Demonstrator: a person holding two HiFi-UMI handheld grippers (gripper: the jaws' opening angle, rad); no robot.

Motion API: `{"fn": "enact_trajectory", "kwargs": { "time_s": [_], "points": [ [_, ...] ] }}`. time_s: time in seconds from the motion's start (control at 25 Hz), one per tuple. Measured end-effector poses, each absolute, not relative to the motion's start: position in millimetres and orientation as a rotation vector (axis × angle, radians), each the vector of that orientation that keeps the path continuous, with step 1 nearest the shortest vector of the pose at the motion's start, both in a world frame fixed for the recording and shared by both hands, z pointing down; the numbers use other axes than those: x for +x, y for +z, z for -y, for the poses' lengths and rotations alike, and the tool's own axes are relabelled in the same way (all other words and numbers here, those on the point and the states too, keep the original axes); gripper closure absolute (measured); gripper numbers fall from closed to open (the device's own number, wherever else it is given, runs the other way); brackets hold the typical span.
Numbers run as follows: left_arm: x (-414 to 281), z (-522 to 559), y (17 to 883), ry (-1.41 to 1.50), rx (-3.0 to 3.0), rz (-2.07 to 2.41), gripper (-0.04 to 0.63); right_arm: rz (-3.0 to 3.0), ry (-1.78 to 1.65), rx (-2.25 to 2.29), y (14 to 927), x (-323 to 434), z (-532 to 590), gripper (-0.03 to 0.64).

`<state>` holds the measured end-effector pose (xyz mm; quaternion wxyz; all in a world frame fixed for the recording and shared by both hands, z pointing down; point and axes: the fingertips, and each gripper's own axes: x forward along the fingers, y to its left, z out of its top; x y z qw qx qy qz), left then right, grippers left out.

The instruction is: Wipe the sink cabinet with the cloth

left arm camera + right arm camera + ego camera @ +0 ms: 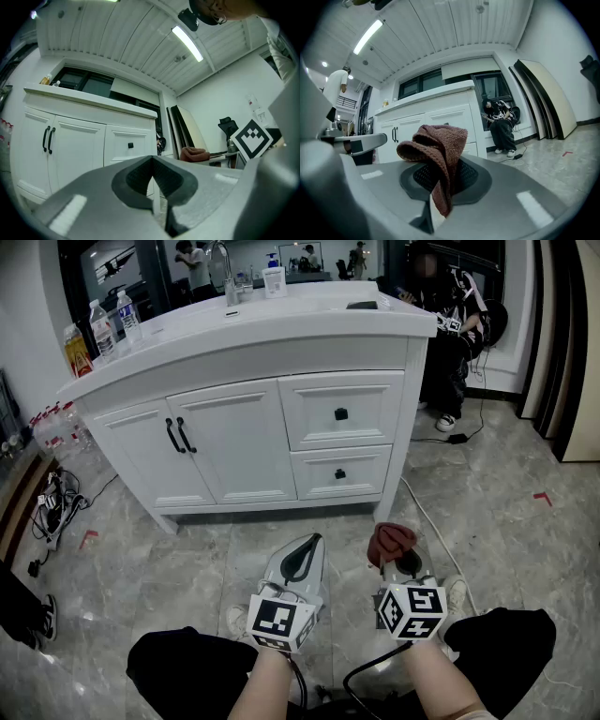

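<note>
both grippers face the white sink cabinet (281,418): right gripper (394,557) clamps a reddish cloth (389,542); left gripper (298,563) closed, empty.

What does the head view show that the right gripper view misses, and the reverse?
Only the head view: the faucet and pump bottle on the countertop. Only the right gripper view: the ceiling light strip. Both: the white cabinet, the seated person, and the right gripper shut on the red cloth.
</note>
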<state>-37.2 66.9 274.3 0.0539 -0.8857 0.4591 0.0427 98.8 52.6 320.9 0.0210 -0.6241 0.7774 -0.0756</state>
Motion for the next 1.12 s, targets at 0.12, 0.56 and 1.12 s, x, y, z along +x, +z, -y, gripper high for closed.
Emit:
{"fn": "enact_trajectory", "kwargs": {
  "time_s": [0.12, 0.56, 1.12],
  "points": [
    [-37, -66, 275, 0.130, -2.695, -1.396, 0.595, -2.412, -0.232, -1.939, 321, 99, -52, 0.540],
    [-39, -59, 274, 0.167, -2.700, -1.433, 0.595, -2.369, -0.199, -1.987, 321, 105, -51, 0.538],
    [-51, 24, 291, 0.193, -2.732, -1.518, 0.595, -2.368, -0.293, -1.929, 331, 93, 38, 0.538]
  ]
}}
